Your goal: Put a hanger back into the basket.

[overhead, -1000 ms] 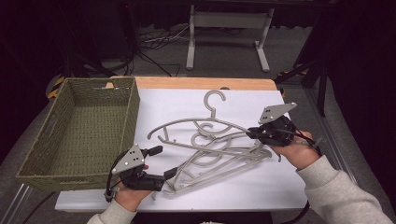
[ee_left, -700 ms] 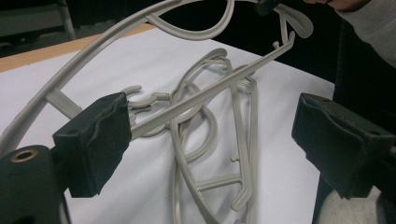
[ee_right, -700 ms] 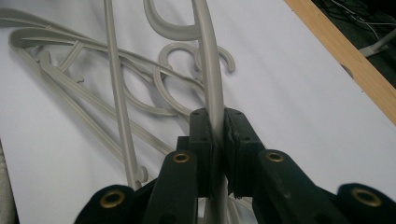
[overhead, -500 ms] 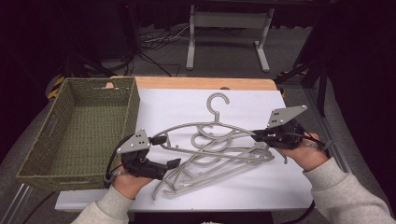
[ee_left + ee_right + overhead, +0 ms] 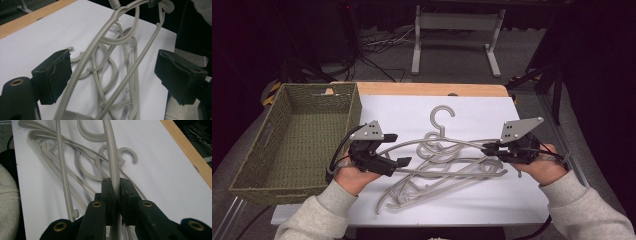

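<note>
High view overhead, facing forward-down; claw cameras close, level (all share hangers (image 5: pixel 442 160)).

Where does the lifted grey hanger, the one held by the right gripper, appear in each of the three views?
High view: the hanger arches across the table's middle, from the open left gripper to the right gripper.
Left gripper view: its arm rises between the open jaws, near the left pad.
Right gripper view: its arm runs up from the shut jaws at bottom centre.
Shared landmark: the white sheet under the hangers.
</note>
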### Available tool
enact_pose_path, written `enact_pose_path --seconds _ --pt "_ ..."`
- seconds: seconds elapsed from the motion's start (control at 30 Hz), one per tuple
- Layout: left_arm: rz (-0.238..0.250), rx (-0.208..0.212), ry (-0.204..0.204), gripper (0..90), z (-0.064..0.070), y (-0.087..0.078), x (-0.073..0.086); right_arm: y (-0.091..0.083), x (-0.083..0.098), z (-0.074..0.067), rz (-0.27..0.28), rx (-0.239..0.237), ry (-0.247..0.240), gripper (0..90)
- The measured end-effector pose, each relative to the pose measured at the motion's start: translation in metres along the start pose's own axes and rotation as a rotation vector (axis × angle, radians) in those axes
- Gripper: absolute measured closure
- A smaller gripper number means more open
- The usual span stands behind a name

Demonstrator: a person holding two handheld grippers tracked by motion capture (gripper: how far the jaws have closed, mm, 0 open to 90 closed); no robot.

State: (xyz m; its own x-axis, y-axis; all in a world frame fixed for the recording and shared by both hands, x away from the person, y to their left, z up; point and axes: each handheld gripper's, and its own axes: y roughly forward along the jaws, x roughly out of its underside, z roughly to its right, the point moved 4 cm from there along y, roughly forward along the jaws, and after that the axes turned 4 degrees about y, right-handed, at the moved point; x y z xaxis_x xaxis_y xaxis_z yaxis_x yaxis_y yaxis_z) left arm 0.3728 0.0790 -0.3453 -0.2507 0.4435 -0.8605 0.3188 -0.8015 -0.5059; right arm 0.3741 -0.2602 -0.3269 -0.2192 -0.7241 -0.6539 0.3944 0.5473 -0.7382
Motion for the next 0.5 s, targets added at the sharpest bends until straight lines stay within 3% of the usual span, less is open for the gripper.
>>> enact_pose_path --seconds 0.17,0.5 --pt "-0.021 0.022 0.003 16.0 -0.003 0.007 -0.003 -0.002 0.0 -0.003 0.011 0.001 -0.016 82.6" --pt "-0.068 0.118 0.038 23.2 -0.002 0.028 -0.012 -0.004 0.0 -0.014 0.015 -0.005 -0.066 82.6"
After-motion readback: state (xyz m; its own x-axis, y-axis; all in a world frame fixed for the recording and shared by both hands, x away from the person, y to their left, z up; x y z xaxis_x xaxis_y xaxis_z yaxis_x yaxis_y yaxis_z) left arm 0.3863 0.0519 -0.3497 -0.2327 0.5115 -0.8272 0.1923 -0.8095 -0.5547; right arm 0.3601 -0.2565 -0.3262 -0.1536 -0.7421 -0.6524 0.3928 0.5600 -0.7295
